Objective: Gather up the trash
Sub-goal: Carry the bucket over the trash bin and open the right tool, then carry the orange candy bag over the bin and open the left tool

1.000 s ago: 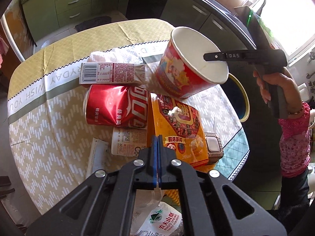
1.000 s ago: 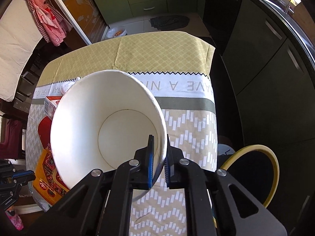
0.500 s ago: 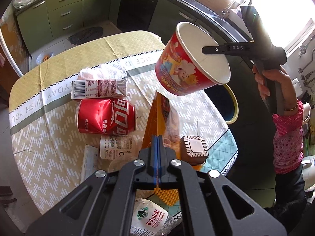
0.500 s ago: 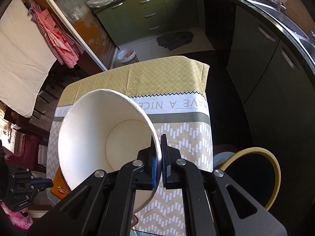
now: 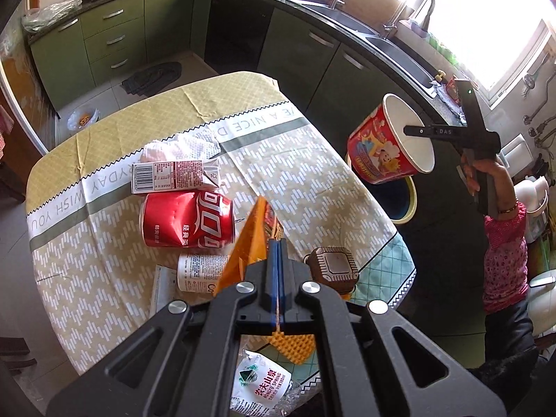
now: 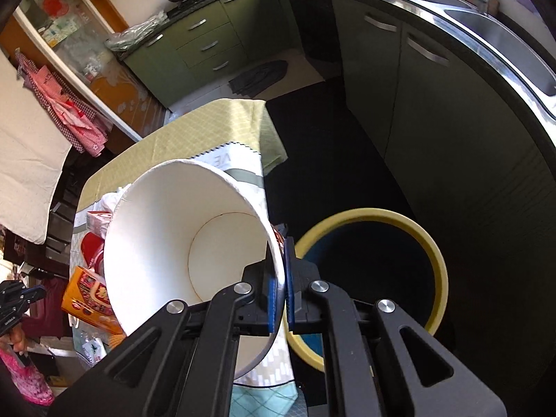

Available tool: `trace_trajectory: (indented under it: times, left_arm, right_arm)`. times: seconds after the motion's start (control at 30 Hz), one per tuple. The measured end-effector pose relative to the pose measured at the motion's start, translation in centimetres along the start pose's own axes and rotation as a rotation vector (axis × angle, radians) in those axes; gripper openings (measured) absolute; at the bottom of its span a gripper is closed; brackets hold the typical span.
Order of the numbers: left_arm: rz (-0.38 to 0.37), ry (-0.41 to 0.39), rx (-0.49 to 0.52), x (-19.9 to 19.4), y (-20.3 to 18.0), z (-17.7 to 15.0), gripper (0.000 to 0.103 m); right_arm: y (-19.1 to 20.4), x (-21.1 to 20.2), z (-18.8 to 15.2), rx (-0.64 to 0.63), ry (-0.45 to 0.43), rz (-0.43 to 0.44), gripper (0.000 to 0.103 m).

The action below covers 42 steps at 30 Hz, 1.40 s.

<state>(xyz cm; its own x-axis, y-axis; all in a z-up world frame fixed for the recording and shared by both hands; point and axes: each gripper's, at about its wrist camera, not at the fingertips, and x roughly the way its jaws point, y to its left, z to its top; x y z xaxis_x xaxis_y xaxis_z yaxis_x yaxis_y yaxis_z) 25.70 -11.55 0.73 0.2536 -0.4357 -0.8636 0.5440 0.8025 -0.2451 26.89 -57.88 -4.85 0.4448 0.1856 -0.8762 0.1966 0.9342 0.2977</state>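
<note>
My right gripper (image 6: 280,278) is shut on the rim of a red paper noodle cup (image 6: 166,243), held tilted in the air beside the table and above a yellow-rimmed bin (image 6: 441,278). The cup (image 5: 378,153) and bin (image 5: 411,205) also show in the left wrist view. My left gripper (image 5: 276,271) is shut on an orange snack bag (image 5: 246,243), lifted edge-on over the table. A red cola can (image 5: 187,219), a milk carton (image 5: 173,175) and white crumpled paper (image 5: 180,147) lie on the tablecloth (image 5: 312,187).
A brown square lid (image 5: 332,269), a small white can (image 5: 198,271) and a water-bottle wrapper (image 5: 260,385) lie near the table's front edge. Green kitchen cabinets (image 5: 104,41) and a sink counter (image 6: 486,34) ring the room.
The right gripper carried the cup off the table, to the right, over the bin. The left gripper raised the snack bag so it now hangs edge-on.
</note>
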Motion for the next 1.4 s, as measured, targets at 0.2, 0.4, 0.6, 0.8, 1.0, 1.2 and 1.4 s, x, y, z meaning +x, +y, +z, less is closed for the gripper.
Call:
trace_trajectory:
  times: [0.2,0.4,0.6,0.8,1.0,1.2,1.4]
  left_arm:
    - [0.021,0.021,0.007,0.4,-0.7,0.7,0.000]
    - [0.084,0.129,-0.057,3.6,2.2,1.2,0.044]
    - [0.061,0.228,-0.091,6.3,3.8,1.2,0.055]
    - [0.006,0.325,-0.120,8.8,4.0,0.5,0.053]
    - [0.003,0.301,-0.062,8.1,2.3,-0.2,0.010]
    - [0.007,0.242,-0.014,6.3,0.3,-0.1,0.005]
    - [0.015,0.170,0.035,3.7,-2.0,1.1,0.003]
  right_arm:
    - [-6.0,2.3,-1.4,0.091,0.029,-0.067,0.006]
    - [-8.9,4.0,-2.0,0.127,0.054,-0.074,0.006]
    - [-9.7,5.4,-2.5,0.136,0.085,-0.085,0.006]
    - [-10.5,7.1,-3.1,0.146,0.125,-0.099,0.006]
    - [-11.0,8.3,-3.3,0.167,0.143,-0.103,0.012]
    - [-11.1,7.5,-3.2,0.168,0.097,-0.140,0.054]
    - [-10.1,4.1,-4.8,0.154,0.018,-0.081,0.054]
